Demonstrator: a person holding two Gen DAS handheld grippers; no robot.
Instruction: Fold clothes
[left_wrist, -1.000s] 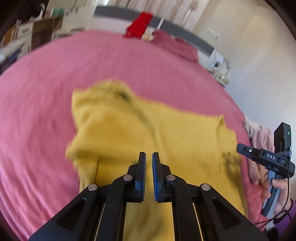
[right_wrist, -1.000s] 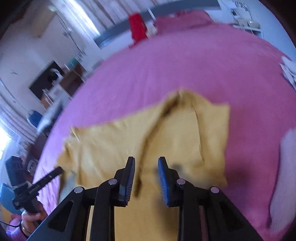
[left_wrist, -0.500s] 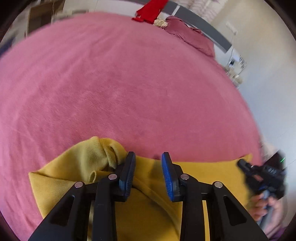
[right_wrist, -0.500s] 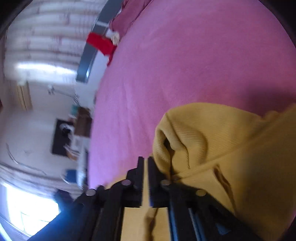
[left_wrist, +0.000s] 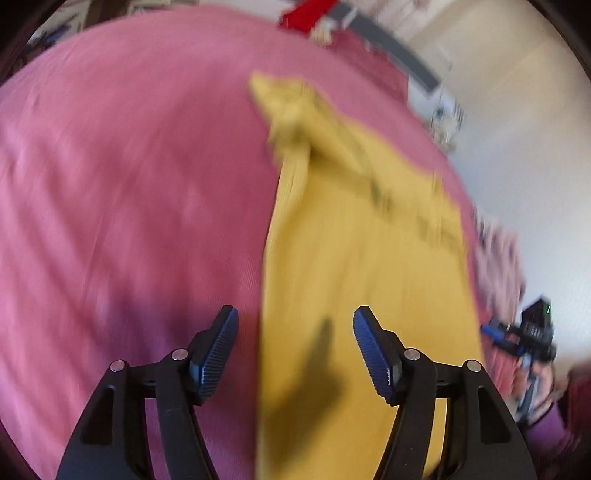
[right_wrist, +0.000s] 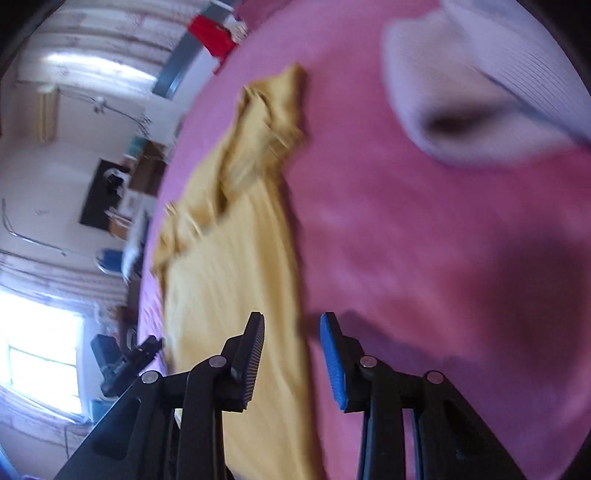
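Observation:
A yellow garment (left_wrist: 362, 258) lies stretched out on the pink bed cover (left_wrist: 129, 203), with a bunched end at the far side. My left gripper (left_wrist: 295, 350) is open and empty above the garment's near left edge. In the right wrist view the same yellow garment (right_wrist: 229, 266) runs away from me. My right gripper (right_wrist: 291, 358) is open and empty over its near right edge. The right gripper also shows in the left wrist view (left_wrist: 524, 339), and the left gripper shows in the right wrist view (right_wrist: 125, 362). Both views are blurred.
A pale pink folded garment (right_wrist: 480, 92) lies on the bed to the right. A red cloth (left_wrist: 306, 14) hangs at the bed's far end. Furniture and a bright window (right_wrist: 37, 362) stand to the left of the bed.
Both grippers have opened and let go of the yellow garment. They have pulled back to its near end, and the garment now lies long and flat.

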